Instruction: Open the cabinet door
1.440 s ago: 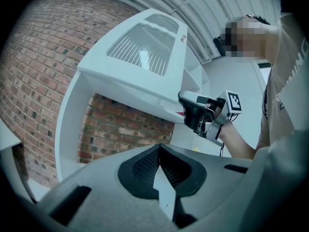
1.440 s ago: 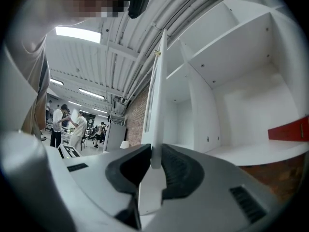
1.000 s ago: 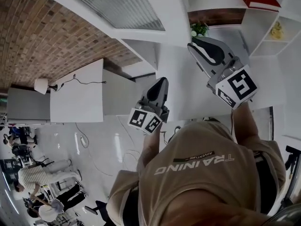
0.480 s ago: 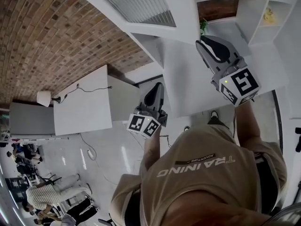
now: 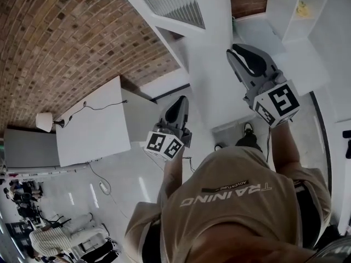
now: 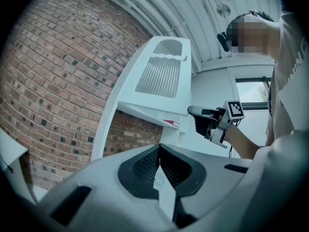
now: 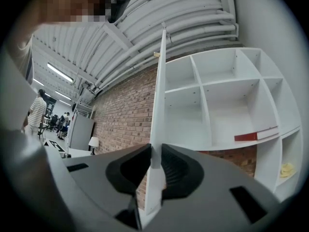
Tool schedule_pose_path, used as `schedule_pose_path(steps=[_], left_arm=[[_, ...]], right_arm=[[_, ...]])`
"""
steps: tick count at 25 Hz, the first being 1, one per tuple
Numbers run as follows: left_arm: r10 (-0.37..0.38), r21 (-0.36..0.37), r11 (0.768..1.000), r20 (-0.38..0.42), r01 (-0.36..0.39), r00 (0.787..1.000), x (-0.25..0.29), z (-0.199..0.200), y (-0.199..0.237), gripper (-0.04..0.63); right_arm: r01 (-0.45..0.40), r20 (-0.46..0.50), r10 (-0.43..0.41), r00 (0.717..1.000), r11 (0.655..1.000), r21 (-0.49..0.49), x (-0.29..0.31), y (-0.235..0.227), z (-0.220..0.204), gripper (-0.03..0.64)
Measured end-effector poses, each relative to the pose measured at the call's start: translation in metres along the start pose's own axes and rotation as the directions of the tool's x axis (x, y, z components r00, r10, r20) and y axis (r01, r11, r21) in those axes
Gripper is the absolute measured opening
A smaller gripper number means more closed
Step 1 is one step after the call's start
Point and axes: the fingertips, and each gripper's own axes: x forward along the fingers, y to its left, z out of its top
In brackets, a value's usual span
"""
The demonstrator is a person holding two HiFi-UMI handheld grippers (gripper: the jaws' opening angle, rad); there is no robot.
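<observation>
In the right gripper view the white cabinet door (image 7: pixel 159 91) shows edge-on, running from the ceiling down into my right gripper (image 7: pixel 154 151), whose pads press on both faces of that edge. Behind it lie the cabinet's white open shelves (image 7: pixel 217 105) with a red book (image 7: pixel 253 135). In the head view my right gripper (image 5: pixel 239 51) is raised against the white door panel (image 5: pixel 214 92), below the shelves (image 5: pixel 285 7). My left gripper (image 5: pixel 181 100) hangs lower and to the left, away from the door. Its jaws (image 6: pixel 159 148) are shut with nothing held, and it looks toward the right gripper (image 6: pixel 205 122).
A brick wall (image 5: pixel 71 37) fills the left. A white panel with a slatted grille (image 5: pixel 170 1) runs above the door. A white desk (image 5: pixel 88 130) with a lamp (image 5: pixel 44 120) stands at the left. People (image 5: pixel 49 240) are far off at the lower left.
The right gripper has kept its hold on the door edge as the shelves slid up and right in the head view. The left gripper has drifted a little left.
</observation>
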Motion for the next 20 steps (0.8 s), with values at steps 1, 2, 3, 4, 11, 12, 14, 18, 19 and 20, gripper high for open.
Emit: schedule_pose_path(steps=[1,2,3,4,11,12,14,18,19,20], left_arm=[[-0.010,-0.002,1.000,-0.007,0.010,1.000,-0.005,-0.002,0.000,0.008],[-0.020,-0.002,1.000,-0.012,0.020,1.000,-0.010,-0.003,-0.001,0.008],[-0.027,-0.002,1.000,-0.015,0.027,1.000,-0.014,-0.004,-0.002,0.008],[-0.032,-0.001,0.999,-0.015,0.032,0.999,-0.019,-0.004,-0.002,0.008],[-0.011,-0.014,1.000,0.029,0.011,1.000,-0.039,-0.001,0.004,0.008],[-0.007,-0.019,1.000,0.036,0.007,0.999,-0.042,-0.001,0.004,0.008],[0.001,-0.028,1.000,0.047,0.000,0.999,-0.047,-0.002,0.004,0.008],[0.019,-0.047,0.999,0.049,-0.017,0.999,-0.060,-0.003,0.007,0.008],[0.026,-0.051,0.998,0.048,-0.023,0.999,-0.063,-0.004,0.008,0.008],[0.033,-0.055,0.998,0.048,-0.031,0.998,-0.065,-0.006,0.010,0.008]], right_arm=[[0.008,0.004,-0.008,1.000,1.000,-0.006,-0.001,0.007,0.000,0.067],[0.015,0.004,-0.015,1.000,1.000,-0.011,-0.001,0.013,0.001,0.067],[0.022,0.003,-0.022,1.000,1.000,-0.011,-0.002,0.018,0.002,0.067],[0.027,0.000,-0.027,1.000,1.000,-0.007,-0.003,0.022,0.002,0.067],[-0.026,-0.012,0.026,1.000,0.999,-0.022,-0.001,0.056,0.004,0.067],[-0.031,-0.012,0.031,0.999,0.999,-0.024,-0.001,0.061,0.004,0.067],[-0.041,-0.010,0.041,0.999,0.999,-0.019,-0.001,0.070,0.005,0.067],[-0.085,-0.009,0.085,0.996,0.996,-0.028,0.005,0.093,0.010,0.067],[-0.098,-0.009,0.098,0.995,0.995,-0.030,0.007,0.099,0.010,0.067],[-0.111,-0.008,0.111,0.994,0.993,-0.031,0.009,0.105,0.011,0.067]])
